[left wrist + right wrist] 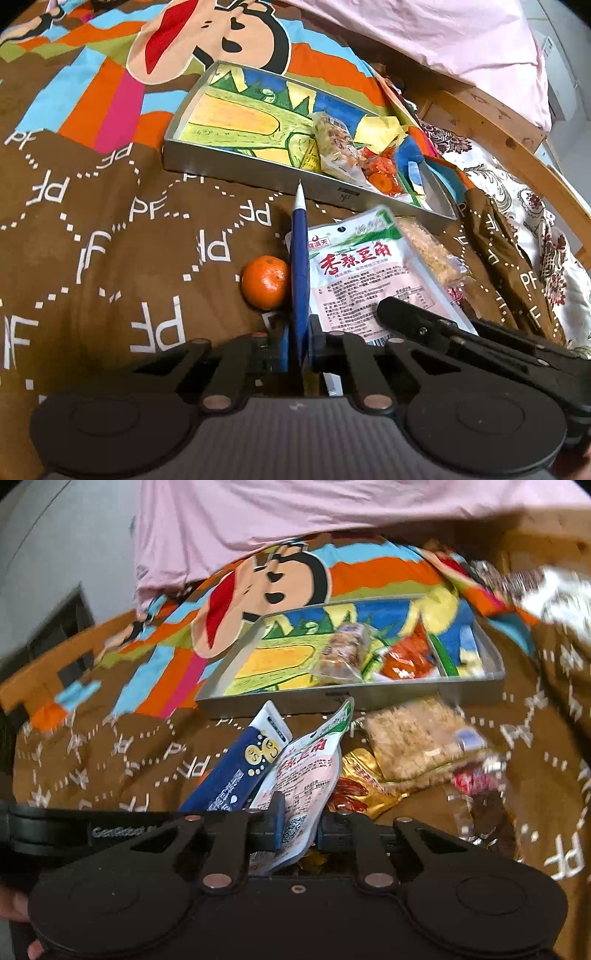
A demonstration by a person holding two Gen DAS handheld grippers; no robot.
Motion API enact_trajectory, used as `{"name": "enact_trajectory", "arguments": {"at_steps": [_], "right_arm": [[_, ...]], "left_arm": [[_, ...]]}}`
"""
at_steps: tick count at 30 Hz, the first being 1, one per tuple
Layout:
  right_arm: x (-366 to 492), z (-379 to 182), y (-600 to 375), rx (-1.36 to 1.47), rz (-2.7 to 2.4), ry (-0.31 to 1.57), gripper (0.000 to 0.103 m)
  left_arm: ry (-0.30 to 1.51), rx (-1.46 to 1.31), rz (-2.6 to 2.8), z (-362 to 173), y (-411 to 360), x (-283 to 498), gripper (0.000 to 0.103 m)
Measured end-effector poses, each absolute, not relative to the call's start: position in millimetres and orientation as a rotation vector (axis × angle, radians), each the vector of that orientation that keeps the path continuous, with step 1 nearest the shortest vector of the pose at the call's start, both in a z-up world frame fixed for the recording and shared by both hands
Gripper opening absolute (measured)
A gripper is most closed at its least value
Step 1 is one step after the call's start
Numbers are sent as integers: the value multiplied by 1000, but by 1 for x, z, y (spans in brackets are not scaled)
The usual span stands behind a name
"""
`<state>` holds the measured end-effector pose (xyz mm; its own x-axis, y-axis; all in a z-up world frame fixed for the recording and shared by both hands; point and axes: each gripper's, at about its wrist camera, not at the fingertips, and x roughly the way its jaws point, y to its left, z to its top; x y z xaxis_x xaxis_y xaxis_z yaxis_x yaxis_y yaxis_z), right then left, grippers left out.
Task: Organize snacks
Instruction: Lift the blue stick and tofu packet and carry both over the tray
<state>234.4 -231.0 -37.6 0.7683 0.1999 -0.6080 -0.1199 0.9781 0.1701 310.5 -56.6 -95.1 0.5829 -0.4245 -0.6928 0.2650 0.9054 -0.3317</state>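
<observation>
1. Left gripper (299, 343): jaws nearly closed, clamped on the blue packet (300, 266), which is seen edge-on and sticks out straight ahead of the fingers.
2. Right gripper (295, 827): jaws narrow, pinching the pink-and-green pouch (314, 771), which stands up ahead of it. The right view is blurred.
3. Tray (258, 177) lies beyond both grippers and already holds two snacks. A tangerine (266, 282) sits just left of the left fingers.
4. Step, as judged: both packets gripped, carry pending.
5. Next move probably calls for a forward reach over the tray's near wall before release.
</observation>
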Motion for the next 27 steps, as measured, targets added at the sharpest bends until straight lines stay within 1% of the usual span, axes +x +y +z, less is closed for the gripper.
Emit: {"name": "enact_trajectory", "arguments": {"at_steps": [2, 6, 9, 13, 16, 23, 27], "right_arm": [[228, -31, -221, 33, 166, 659, 12], [204, -20, -198, -198, 150, 592, 5], [184, -23, -177, -431, 135, 512, 2], [165, -32, -162, -638, 132, 417, 0], [159, -33, -161, -687, 124, 380, 0], [151, -23, -166, -693, 90, 286, 0], [156, -13, -174, -681, 55, 237, 0]], "left_arm": [[860, -201, -398, -93, -57, 307, 9], [863, -221, -379, -87, -51, 292, 8], [844, -231, -356, -82, -45, 278, 7], [817, -201, -328, -75, -45, 265, 7], [786, -181, -308, -68, -46, 256, 6], [720, -190, -284, -51, -45, 245, 6], [673, -186, -277, -35, -51, 251, 6]]}}
